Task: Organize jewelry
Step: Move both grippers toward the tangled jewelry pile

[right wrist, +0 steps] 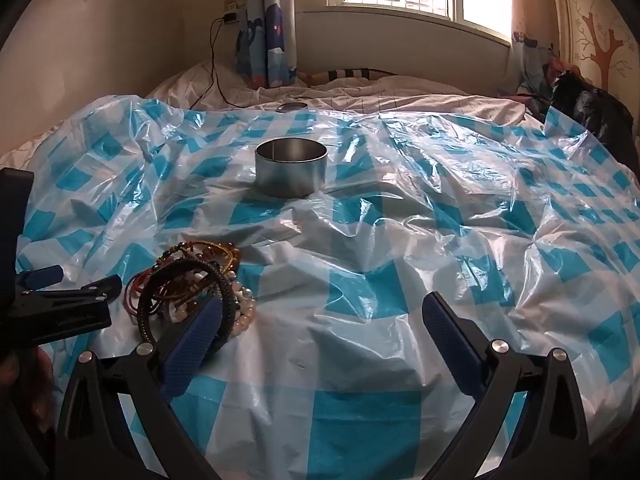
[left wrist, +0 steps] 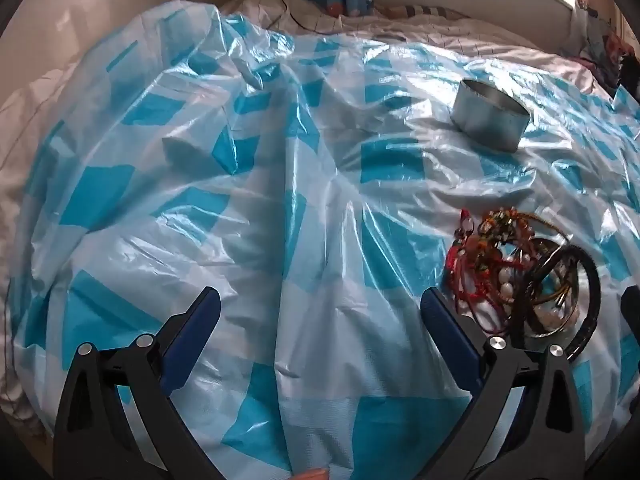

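A tangled pile of jewelry (left wrist: 520, 272) lies on a blue-and-white checked plastic sheet (left wrist: 280, 160) spread over a bed. It holds red cords, white bead strings, gold bangles and a black braided bracelet. My left gripper (left wrist: 320, 300) is open, with nothing between its fingers, and the pile is just right of its right finger. In the right wrist view the pile (right wrist: 188, 276) lies at the lower left, partly behind the left finger of my open, empty right gripper (right wrist: 324, 302). The left gripper (right wrist: 80, 278) reaches in from the left edge. A round open metal tin (right wrist: 291, 168) stands farther back.
The tin (left wrist: 490, 118) stands upright beyond the pile. A round lid (right wrist: 292, 107) lies on the bedding behind the sheet (right wrist: 440, 240). A black cable (right wrist: 212, 80) trails down from the wall. A dark bag (right wrist: 592, 112) sits at the far right. The plastic is crumpled and ridged.
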The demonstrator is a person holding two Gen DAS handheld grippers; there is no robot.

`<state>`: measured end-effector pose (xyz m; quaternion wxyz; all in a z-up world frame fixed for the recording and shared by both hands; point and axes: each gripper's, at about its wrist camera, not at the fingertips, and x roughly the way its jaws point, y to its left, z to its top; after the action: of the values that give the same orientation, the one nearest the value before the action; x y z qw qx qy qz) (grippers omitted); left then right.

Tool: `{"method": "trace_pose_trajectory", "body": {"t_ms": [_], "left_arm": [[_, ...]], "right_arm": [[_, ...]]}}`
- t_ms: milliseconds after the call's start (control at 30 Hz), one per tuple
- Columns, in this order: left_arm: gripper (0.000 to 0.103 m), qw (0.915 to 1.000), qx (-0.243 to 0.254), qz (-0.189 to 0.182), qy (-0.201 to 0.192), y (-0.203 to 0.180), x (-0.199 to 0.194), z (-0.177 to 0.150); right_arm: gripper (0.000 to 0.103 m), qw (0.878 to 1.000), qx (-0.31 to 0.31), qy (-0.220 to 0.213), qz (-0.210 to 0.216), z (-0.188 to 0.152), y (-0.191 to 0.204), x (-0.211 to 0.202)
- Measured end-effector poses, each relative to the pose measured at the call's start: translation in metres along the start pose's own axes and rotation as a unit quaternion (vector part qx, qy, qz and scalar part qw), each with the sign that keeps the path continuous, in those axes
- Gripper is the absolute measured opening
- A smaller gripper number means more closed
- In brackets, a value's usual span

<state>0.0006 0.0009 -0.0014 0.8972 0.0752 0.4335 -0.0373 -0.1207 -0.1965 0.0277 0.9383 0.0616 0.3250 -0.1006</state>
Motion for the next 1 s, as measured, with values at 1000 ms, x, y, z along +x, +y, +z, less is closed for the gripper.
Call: {"method": "trace_pose_trajectory", "body": {"t_ms": [1000], "left_arm": [[0.097,0.9971,-0.011,-0.074,-0.015,0.009,-0.013,0.025]], "right_arm": [[0.096,0.985,-0.103,0.049,0.129,0.028,0.012,0.010]]}}
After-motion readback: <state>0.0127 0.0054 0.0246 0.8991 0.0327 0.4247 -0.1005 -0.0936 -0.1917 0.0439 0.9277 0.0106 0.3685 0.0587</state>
